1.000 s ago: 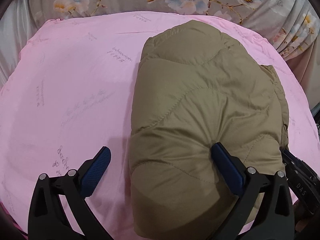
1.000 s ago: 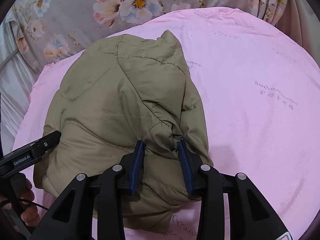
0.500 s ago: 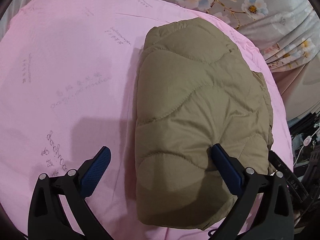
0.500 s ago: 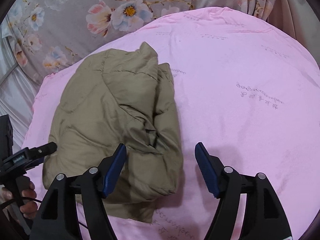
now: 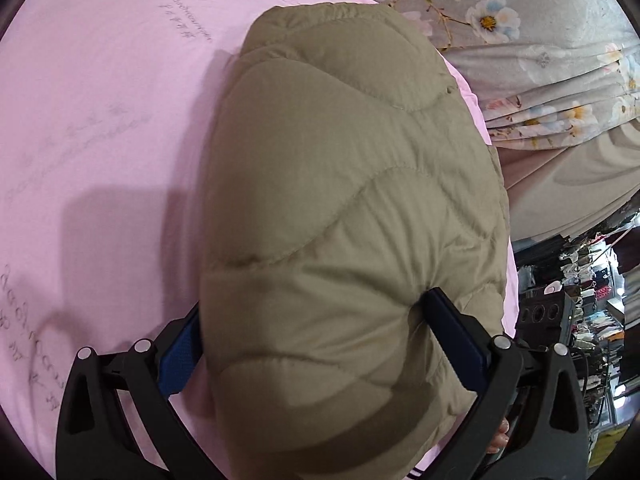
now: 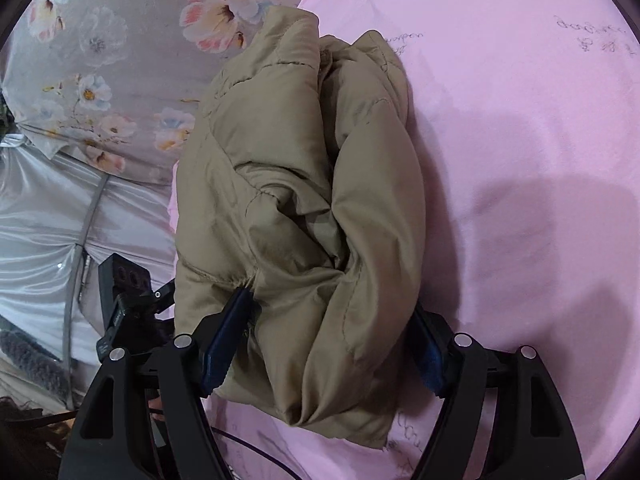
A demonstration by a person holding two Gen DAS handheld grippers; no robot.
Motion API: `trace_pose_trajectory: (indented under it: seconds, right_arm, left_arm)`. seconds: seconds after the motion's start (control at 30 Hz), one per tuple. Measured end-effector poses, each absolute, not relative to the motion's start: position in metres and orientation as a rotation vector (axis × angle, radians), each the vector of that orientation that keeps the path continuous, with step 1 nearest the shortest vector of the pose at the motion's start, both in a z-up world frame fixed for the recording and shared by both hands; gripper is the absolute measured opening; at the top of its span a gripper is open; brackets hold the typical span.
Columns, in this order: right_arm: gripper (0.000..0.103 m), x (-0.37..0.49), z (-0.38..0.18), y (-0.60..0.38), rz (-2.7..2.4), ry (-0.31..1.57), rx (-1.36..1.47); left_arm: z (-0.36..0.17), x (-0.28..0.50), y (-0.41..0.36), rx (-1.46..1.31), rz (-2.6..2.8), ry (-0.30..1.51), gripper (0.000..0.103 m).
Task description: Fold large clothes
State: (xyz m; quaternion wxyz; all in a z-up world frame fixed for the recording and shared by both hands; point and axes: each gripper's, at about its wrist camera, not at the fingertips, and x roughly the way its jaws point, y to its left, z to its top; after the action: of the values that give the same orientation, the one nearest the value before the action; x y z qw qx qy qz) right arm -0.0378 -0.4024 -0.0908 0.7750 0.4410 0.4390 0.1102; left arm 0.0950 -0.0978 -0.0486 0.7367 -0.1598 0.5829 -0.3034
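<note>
Across the centre of both frames, on the pink sheet [image 5: 104,128], the folded olive puffer jacket [image 5: 344,216] looks light, soft, probably slippery; left gripper [image 5: 320,344] and right gripper [image 6: 328,340] squeeze its near bulk, the best hold.

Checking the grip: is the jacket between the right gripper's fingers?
Yes, the right gripper has the folded jacket bunched between both its fingers.

Setting: domestic bedroom. Evidence: bed with pink sheet [image 5: 100,128] bearing faint printed script; grey floral bedspread [image 6: 120,60] with gathered skirt; silvery satin fabric [image 6: 36,216] beside it; cluttered shelves [image 5: 580,312] at the side.
</note>
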Motion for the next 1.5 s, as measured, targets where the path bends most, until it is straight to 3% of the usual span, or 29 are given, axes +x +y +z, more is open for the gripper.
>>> trace_pose_trajectory:
  seconds: [0.17,0.3,0.37,0.43,0.47,0.57,0.83,1.17,1.5]
  right_arm:
    - [0.078,-0.025,-0.096,-0.396,0.29,0.893,0.992]
    - [0.076,-0.013,-0.094,-0.389,0.291,0.843,0.985]
    - [0.05,-0.01,-0.091,-0.387,0.28,0.82,0.974]
    - [0.036,-0.011,-0.081,-0.384,0.26,0.796,0.927]
    - [0.032,-0.012,-0.069,-0.378,0.232,0.786,0.851]
    - [0.028,-0.013,-0.037,-0.366,0.183,0.748,0.696]
    - [0.026,-0.008,0.036,-0.327,0.118,0.587,0.451]
    - [0.026,0.04,0.109,-0.281,0.174,0.358,0.34]
    - [0.026,0.129,0.12,-0.238,0.22,0.317,0.333]
  left_arm:
    - [-0.058,0.102,-0.104,-0.374,-0.679,1.276,0.098]
    - [-0.058,0.102,-0.109,-0.341,-0.674,1.235,0.098]
    - [-0.051,0.099,-0.112,-0.291,-0.656,1.188,0.093]
    - [-0.038,0.097,-0.115,-0.232,-0.641,1.124,0.081]
    - [-0.028,0.094,-0.115,-0.198,-0.642,1.084,0.072]
    - [-0.006,0.091,-0.113,-0.158,-0.65,1.017,0.062]
    - [0.06,0.088,-0.085,-0.146,-0.69,0.811,0.058]
    - [0.147,0.125,-0.049,-0.082,-0.66,0.496,0.058]
    - [0.143,0.2,-0.011,-0.096,-0.626,0.391,0.059]
